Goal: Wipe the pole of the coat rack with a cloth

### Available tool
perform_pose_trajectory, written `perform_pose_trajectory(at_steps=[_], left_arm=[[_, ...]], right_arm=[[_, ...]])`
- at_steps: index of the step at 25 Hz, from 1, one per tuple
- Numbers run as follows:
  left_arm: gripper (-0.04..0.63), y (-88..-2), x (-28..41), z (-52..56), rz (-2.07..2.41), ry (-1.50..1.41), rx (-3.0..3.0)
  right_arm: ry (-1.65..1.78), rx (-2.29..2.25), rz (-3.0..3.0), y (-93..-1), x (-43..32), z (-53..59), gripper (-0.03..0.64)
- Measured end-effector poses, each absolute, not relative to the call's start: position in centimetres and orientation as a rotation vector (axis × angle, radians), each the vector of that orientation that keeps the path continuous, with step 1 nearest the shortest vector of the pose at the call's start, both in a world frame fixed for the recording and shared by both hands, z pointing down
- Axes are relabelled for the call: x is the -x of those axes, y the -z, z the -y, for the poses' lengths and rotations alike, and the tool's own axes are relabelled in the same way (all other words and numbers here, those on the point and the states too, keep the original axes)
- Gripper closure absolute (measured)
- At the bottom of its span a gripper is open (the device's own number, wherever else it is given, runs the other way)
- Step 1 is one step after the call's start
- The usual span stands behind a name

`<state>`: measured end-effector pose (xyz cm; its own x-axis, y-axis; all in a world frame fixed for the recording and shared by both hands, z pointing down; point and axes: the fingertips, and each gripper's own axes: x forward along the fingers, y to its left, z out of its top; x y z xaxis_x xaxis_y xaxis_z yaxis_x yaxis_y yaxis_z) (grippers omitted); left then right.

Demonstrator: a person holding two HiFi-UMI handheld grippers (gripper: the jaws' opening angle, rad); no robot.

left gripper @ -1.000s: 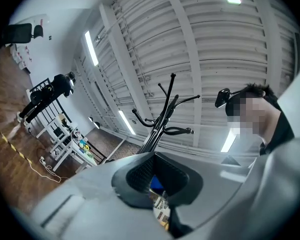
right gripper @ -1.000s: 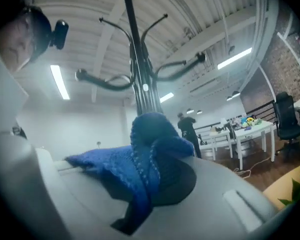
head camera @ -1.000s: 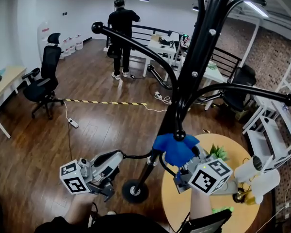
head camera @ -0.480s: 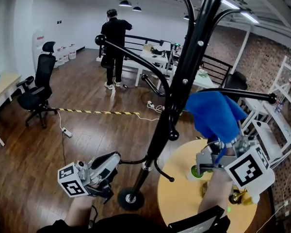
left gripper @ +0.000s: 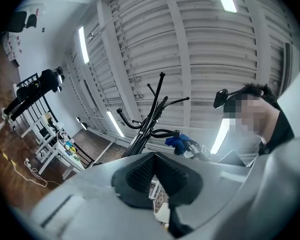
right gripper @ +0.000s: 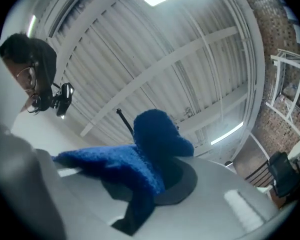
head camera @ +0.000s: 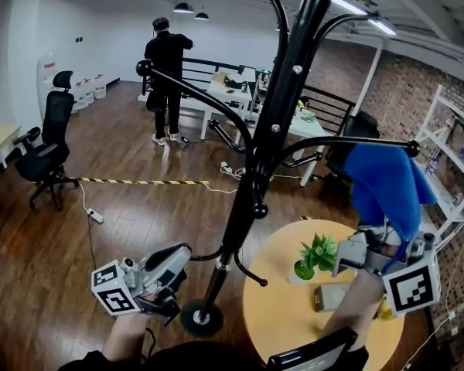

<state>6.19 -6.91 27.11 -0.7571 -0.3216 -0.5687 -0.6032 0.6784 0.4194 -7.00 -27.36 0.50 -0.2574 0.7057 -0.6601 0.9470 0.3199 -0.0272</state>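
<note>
A round table (head camera: 278, 327) with a pale wooden top stands at lower right. It carries a small potted plant (head camera: 313, 255) and, just beside it, a flat rectangular object (head camera: 330, 296). A strip of yellow-and-black tape (head camera: 139, 182) runs across the dark wood floor (head camera: 124, 230), with a white power strip (head camera: 94, 217) near it. A black office chair (head camera: 42, 149) sits at left. A person (head camera: 164, 76) in black stands by white tables (head camera: 232, 91).

The coat rack (head camera: 251, 178) is black and stands upright on a round base on the wooden floor (head camera: 124, 207). Its pole (head camera: 272, 122) is bare. The blue fluffy cloth (head camera: 387, 184) hangs pinched in the right tool (head camera: 371, 247), at one branch's ball end, apart from the pole.
</note>
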Motion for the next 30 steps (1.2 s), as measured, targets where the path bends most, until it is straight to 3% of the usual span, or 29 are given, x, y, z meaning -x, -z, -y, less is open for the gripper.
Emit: perform_pose_trajectory(at_steps=[8, 17, 25, 27, 30], left_arm=[[0.592, -27.9, -8.9, 5.4, -2.433, -0.853, 0.624], [0.594, -28.5, -9.7, 4.9, -2.438, -0.874, 0.557], [0.593, -29.9, -7.9, 5.7, -2.447, -0.933, 0.612], [0.594, -29.7, -7.5, 5.9, -2.442, -0.943, 0.633], [0.593, -29.5, -6.3, 6.6, -2.443, -0.947, 0.679]], right_arm=[[0.505, -1.6, -2.133, -4.8, 8.0, 19.8, 0.592], [0.259, -1.893, -2.386, -19.5, 10.4, 12.6, 0.601], [-0.575, -2.278, -2.651, -41.6, 8.8, 12.3, 0.596], [-0.84, -2.262, -2.701, -44.5, 9.1, 12.9, 0.594], [-0.902, -2.363, -2.709, -44.8, 8.5, 14.9, 0.594]])
